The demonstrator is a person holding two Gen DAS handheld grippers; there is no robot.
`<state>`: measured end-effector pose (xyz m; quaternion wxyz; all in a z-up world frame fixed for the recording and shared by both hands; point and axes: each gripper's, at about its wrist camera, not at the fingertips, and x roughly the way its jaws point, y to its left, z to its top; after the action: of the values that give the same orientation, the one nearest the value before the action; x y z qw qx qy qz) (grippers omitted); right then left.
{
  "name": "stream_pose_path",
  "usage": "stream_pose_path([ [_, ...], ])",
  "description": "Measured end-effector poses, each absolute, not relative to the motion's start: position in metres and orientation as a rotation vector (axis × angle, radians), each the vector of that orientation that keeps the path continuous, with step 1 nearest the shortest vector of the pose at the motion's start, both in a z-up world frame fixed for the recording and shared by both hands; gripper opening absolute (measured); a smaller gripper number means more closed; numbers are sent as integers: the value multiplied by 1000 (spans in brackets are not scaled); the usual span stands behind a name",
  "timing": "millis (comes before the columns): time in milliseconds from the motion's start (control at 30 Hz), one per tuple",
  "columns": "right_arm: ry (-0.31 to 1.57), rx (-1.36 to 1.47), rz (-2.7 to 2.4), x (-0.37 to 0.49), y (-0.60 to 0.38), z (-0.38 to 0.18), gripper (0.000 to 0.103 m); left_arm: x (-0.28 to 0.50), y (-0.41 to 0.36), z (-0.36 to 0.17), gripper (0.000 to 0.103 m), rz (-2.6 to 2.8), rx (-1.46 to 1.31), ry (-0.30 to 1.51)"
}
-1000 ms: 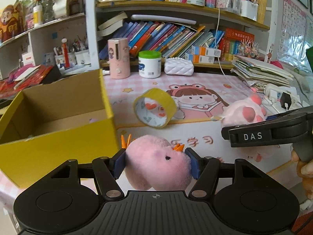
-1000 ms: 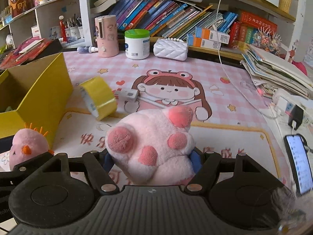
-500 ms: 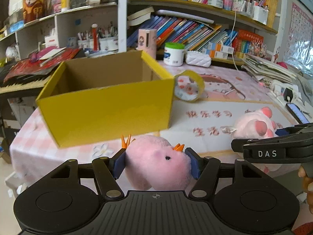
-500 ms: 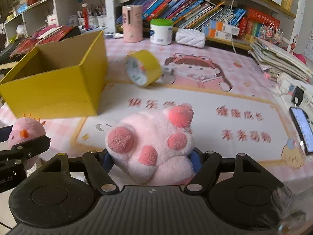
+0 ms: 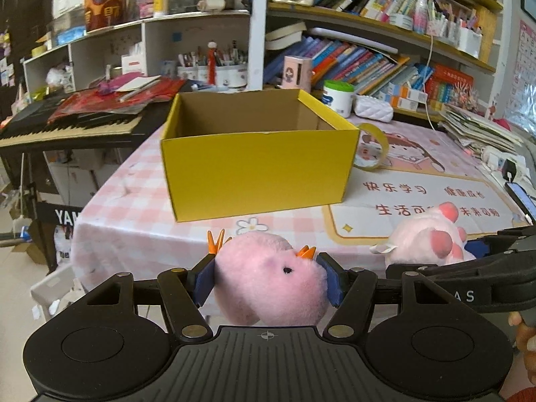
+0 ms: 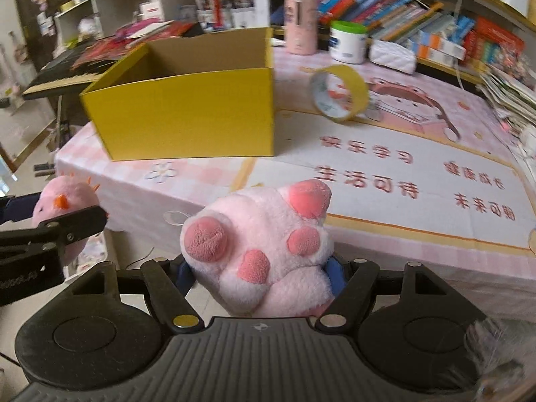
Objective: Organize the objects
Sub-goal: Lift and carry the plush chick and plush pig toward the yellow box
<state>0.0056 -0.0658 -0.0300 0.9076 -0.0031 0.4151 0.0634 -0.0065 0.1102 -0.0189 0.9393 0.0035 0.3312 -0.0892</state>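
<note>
My left gripper [image 5: 268,279] is shut on a round pink plush chick [image 5: 269,284] with orange tufts, held in the air off the table's near edge. My right gripper [image 6: 259,273] is shut on a pink plush paw [image 6: 264,238] with darker pink pads, also off the near edge. Each view shows the other toy: the paw [image 5: 432,239] at the right, the chick [image 6: 65,206] at the left. An open yellow cardboard box [image 5: 258,164] stands on the pink table ahead; its inside looks bare where it shows. A yellow tape roll [image 6: 338,93] stands on edge right of the box.
The table [image 6: 385,244] carries a cartoon mat. Behind the box stand a pink cylinder [image 6: 300,23], a green-lidded white jar [image 6: 347,42] and a white quilted pouch [image 6: 393,56]. Bookshelves [image 5: 368,63] line the back. A keyboard [image 5: 67,127] stands left. A phone [image 5: 521,197] lies at the right edge.
Both grippers have pulled back from over the table and swung left, each still holding its toy. The box, at the left edge before, is now straight ahead and farther off.
</note>
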Motion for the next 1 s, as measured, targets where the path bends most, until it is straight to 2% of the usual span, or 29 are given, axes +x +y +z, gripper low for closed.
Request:
stream_pose_path([
  [600,813,-66,218,6,-23,-15,71,-20,150,-10,64,-108,-40,629],
  [1000,817,-91,246,10,-15,-14,71,-17,150,-12,64,-96,-52,641],
])
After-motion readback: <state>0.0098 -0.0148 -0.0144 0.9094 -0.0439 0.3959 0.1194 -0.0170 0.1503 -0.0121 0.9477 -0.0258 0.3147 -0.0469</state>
